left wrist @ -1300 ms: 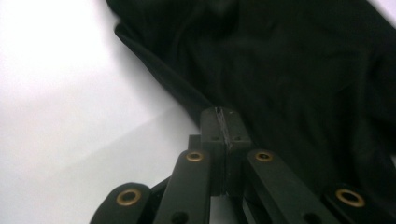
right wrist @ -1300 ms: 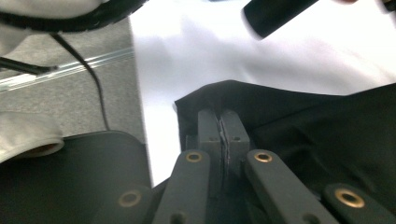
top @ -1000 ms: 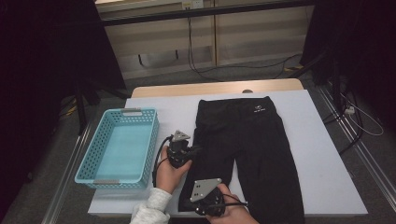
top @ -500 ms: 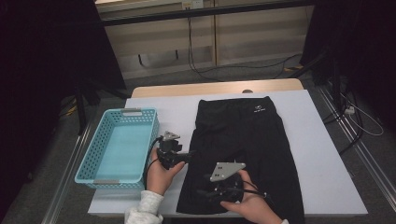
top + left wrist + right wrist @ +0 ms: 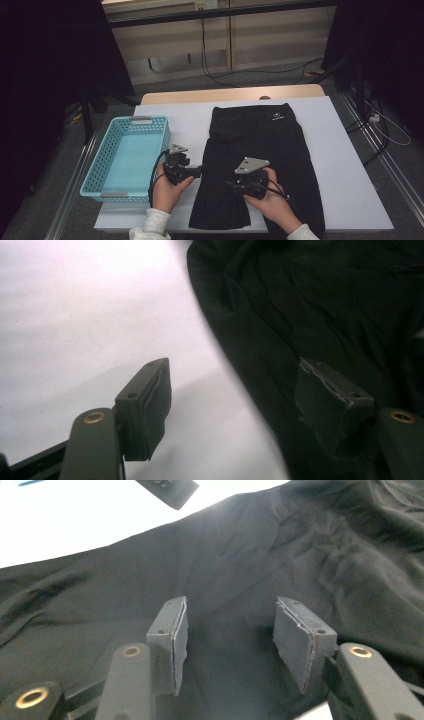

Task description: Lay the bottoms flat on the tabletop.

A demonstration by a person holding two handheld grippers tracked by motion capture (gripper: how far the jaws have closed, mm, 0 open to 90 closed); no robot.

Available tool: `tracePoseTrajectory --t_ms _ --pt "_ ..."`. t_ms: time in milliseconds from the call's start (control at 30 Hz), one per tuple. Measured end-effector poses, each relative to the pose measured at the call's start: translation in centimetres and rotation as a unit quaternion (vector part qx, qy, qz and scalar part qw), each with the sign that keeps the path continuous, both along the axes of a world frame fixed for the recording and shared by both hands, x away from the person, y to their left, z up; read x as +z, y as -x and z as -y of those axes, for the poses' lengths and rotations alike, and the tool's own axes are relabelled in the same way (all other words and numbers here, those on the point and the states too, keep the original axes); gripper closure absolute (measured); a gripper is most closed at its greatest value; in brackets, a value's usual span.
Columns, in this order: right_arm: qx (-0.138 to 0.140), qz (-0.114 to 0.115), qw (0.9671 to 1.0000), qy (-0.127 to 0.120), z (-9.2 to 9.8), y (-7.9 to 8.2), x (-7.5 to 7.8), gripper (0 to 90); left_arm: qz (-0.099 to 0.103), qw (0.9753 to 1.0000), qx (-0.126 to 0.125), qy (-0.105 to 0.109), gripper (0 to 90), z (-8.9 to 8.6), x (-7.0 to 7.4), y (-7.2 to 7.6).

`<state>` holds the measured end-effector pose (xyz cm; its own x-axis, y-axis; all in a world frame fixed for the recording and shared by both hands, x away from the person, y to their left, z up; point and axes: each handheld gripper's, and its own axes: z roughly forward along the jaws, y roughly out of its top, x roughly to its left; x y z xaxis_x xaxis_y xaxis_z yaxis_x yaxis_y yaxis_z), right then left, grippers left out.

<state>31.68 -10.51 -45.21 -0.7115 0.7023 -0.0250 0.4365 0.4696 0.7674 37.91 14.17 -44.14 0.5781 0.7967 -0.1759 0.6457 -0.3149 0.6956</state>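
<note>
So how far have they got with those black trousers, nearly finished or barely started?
Barely started, by the look of it. Done: the black trousers lie spread flat on the white table. In hand: the left gripper sits at their left edge and the right gripper hovers over the lower legs, both with jaws open, nothing gripped. Left: grasping the cloth and whatever follows; the blue basket holds nothing.

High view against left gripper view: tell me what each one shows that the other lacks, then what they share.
High view alone: the blue basket, both hands, the right tool over the black trousers, and their logo. Left gripper view alone: the left tool up close, jaws open, one over the white table, the other over the cloth's edge. Shared: trousers, table, left tool.
</note>
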Motion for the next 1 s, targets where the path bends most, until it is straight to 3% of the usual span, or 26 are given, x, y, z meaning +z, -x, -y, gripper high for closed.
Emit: tracePoseTrajectory --t_ms 200,267,300,400,467,600,867,1000 --pt "-0.002 -0.005 0.9997 0.024 -1.4 -0.9 -0.8 51.1 -0.003 1.0 -0.003 0.004 29.6 -0.2 0.1 0.5" --pt "-0.003 -0.008 0.9998 0.02 -1.3 -1.1 -1.0 54.3 -0.001 1.0 -0.006 0.0 29.7 -0.2 0.2 0.7" --pt "-0.008 -0.013 0.9998 0.015 -1.3 -1.2 -1.0 58.5 -0.001 1.0 -0.006 0.003 29.8 -0.1 0.3 0.8" --pt "-0.004 -0.019 0.9996 0.021 -0.9 -1.1 -0.8 83.9 -0.003 1.0 -0.006 0.005 31.6 -0.1 0.2 0.9" --pt "-0.007 -0.02 0.9996 0.016 -0.3 -1.1 -0.7 89.5 -0.006 0.9999 -0.011 -0.004 33.1 -0.2 0.2 0.9" --pt "-0.02 -0.02 0.9996 0.007 0.6 -0.9 -0.7 89.5 -0.012 0.9998 -0.014 -0.007 35.2 0.0 -0.1 1.0" --pt "-0.029 -0.01 0.9993 0.022 1.2 -0.3 -0.7 85.0 -0.017 0.9994 -0.025 -0.017 39.6 1.1 -0.9 1.1" --pt "-0.025 -0.007 0.9994 0.024 1.4 -0.1 -0.8 82.1 -0.023 0.9989 -0.035 -0.02 52.0 1.6 -0.9 1.3"
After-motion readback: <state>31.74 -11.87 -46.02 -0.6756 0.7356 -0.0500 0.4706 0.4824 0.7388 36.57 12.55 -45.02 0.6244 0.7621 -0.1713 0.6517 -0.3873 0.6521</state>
